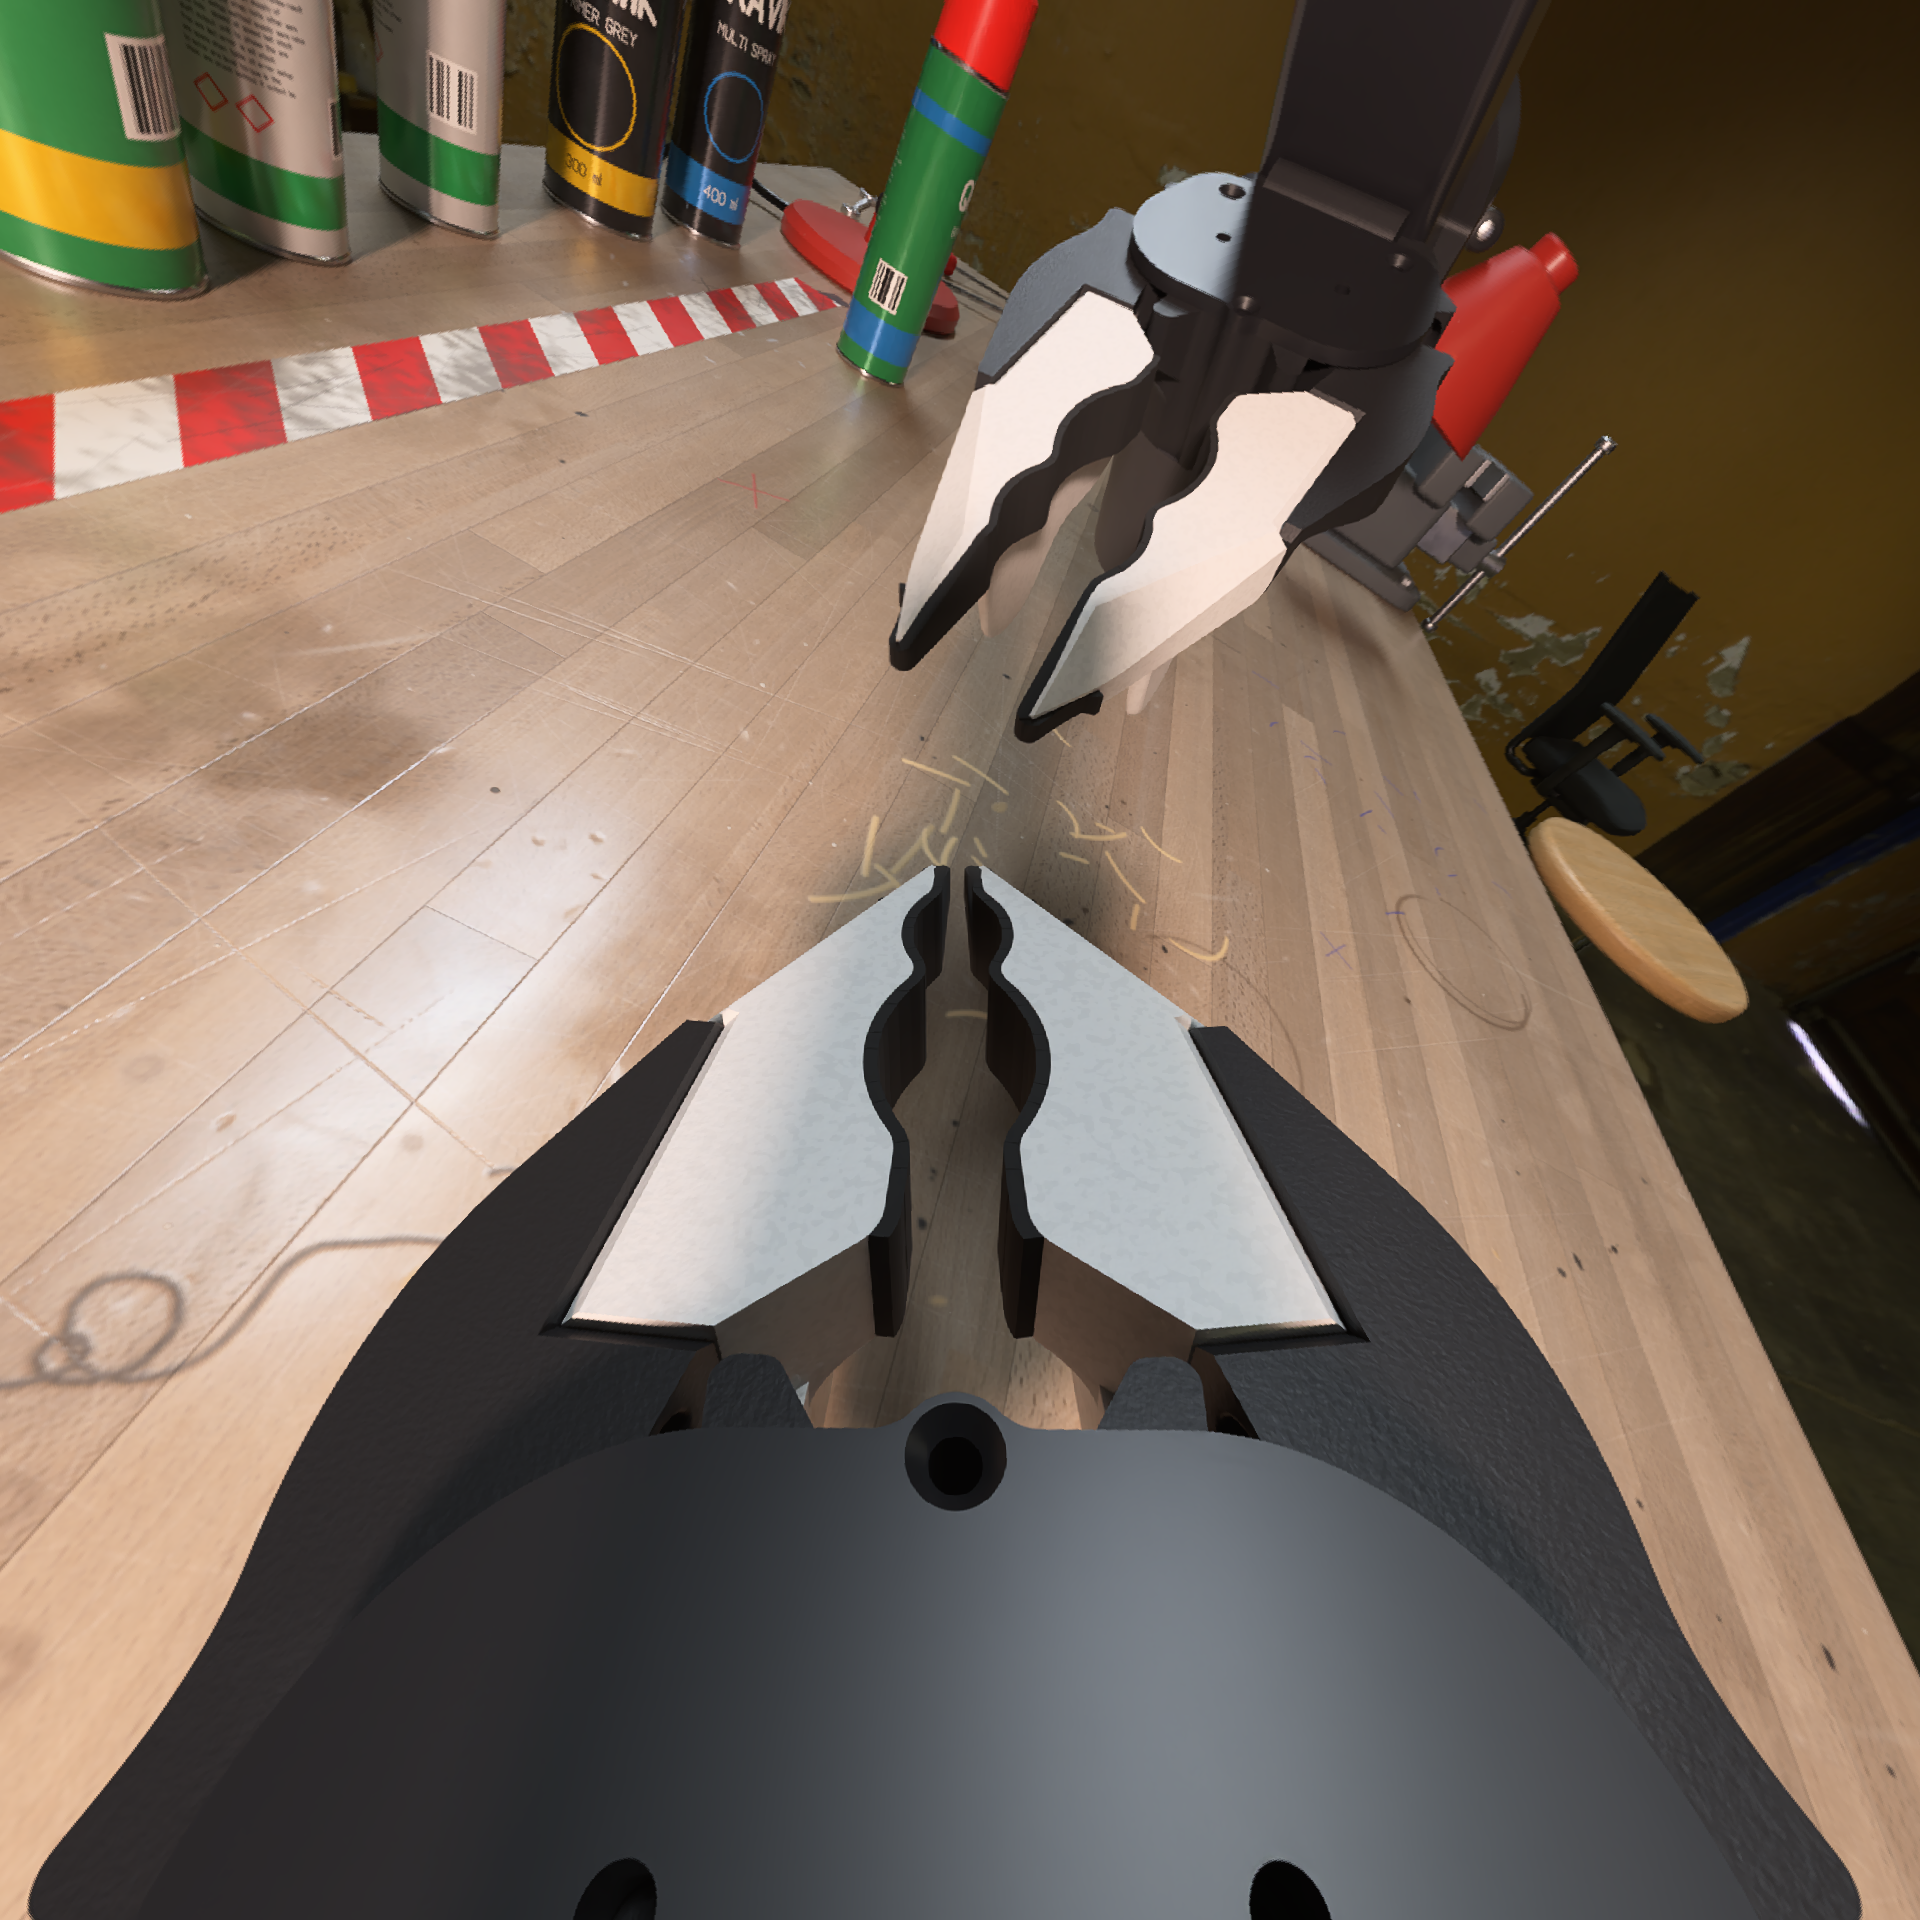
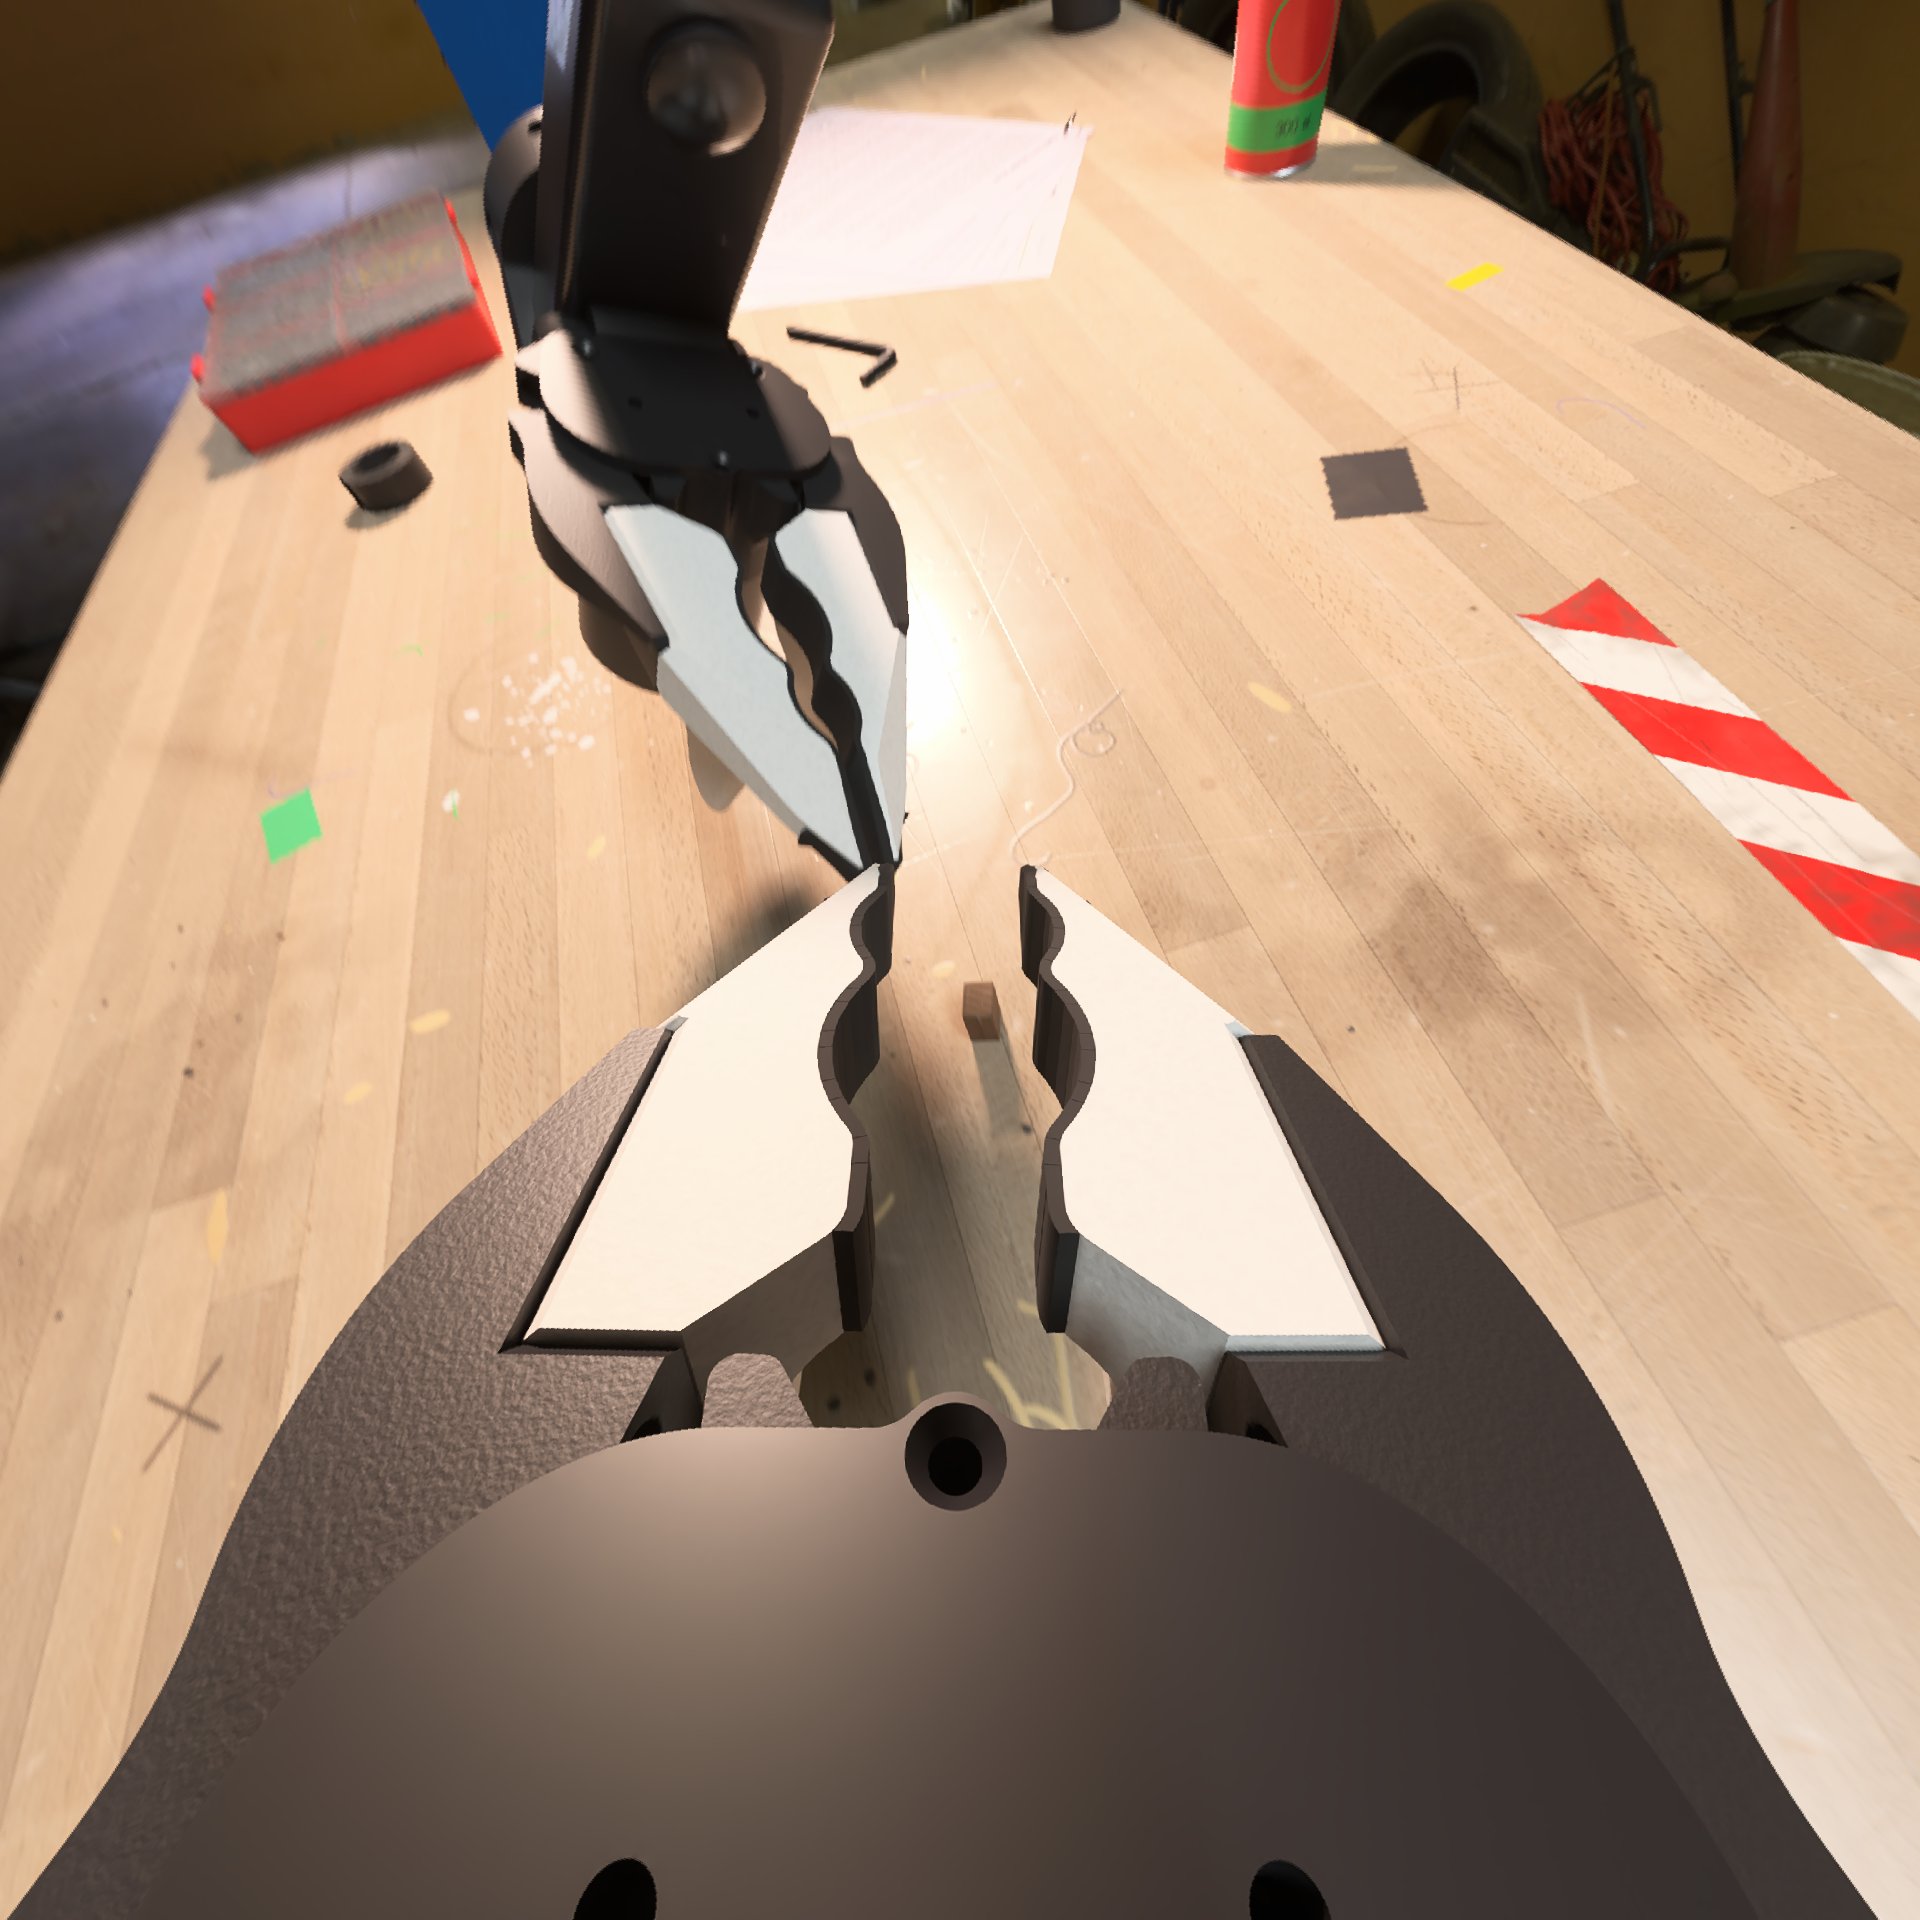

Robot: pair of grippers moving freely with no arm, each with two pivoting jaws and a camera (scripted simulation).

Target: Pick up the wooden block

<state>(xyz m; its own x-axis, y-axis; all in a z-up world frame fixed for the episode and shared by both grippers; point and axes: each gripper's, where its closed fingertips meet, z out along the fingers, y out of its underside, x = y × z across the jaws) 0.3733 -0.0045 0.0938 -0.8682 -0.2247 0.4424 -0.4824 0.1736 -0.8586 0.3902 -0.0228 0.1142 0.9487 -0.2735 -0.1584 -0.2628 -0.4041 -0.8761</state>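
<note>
The wooden block (image 2: 980, 1010) is a small brown cube lying on the workbench (image 2: 1351, 935). In the right wrist view it shows in the gap between my right gripper's open fingers, touching neither. My right gripper (image 2: 956, 873) is open and empty, and it also shows in the left wrist view (image 1: 966, 691), tilted down over the bench. My left gripper (image 1: 956, 871) is shut and empty. In the right wrist view its tips (image 2: 873, 831) are just beyond my right gripper's left fingertip. The block does not show in the left wrist view.
Several spray cans (image 1: 260, 125) stand at the back, behind a red-and-white tape strip (image 1: 416, 374). A green can (image 1: 925, 208) and a vise (image 1: 1455, 499) are near the right gripper. A red box (image 2: 343, 322), paper (image 2: 914, 208), a hex key (image 2: 847, 348) and a black ring (image 2: 384, 475) lie farther off.
</note>
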